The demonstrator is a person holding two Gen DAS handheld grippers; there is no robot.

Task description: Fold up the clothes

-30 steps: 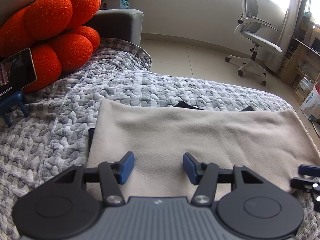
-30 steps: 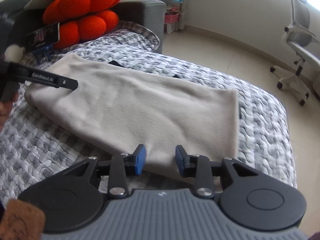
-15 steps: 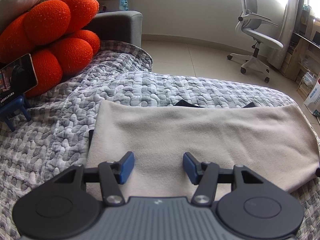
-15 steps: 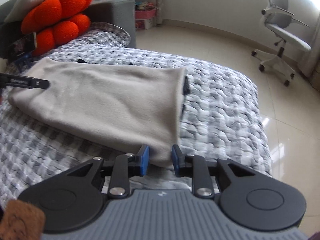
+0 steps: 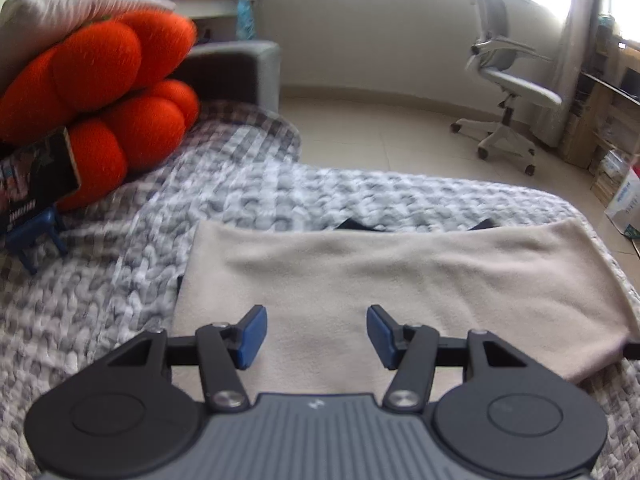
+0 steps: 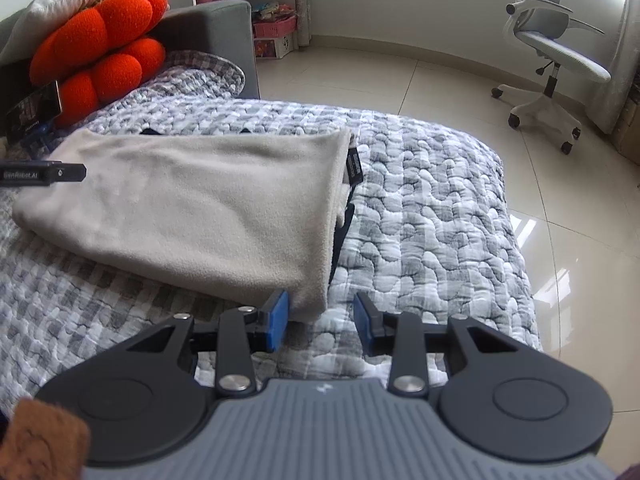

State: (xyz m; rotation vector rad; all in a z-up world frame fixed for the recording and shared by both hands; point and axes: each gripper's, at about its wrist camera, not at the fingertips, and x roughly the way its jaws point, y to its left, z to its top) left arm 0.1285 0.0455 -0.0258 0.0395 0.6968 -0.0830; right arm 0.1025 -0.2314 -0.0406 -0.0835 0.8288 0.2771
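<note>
A beige fleece garment (image 5: 400, 280) lies folded flat on the grey quilted bed; it also shows in the right wrist view (image 6: 192, 208), with a black lining and label at its right edge. My left gripper (image 5: 316, 332) is open and empty, hovering over the garment's near left part. My right gripper (image 6: 320, 320) is open and empty, with the garment's near right corner just in front of its left finger. The left gripper's finger (image 6: 60, 172) shows at the left edge of the right wrist view.
An orange puffy cushion (image 5: 104, 96) and a phone on a blue stand (image 5: 36, 184) sit at the bed's far left. A grey sofa arm (image 6: 216, 36) is behind. A white office chair (image 6: 552, 56) stands on the tiled floor past the bed's right edge (image 6: 516, 240).
My right gripper has opened wider and shifted, so the garment's near right corner now sits by its left finger. The left gripper has barely moved and stays open.
</note>
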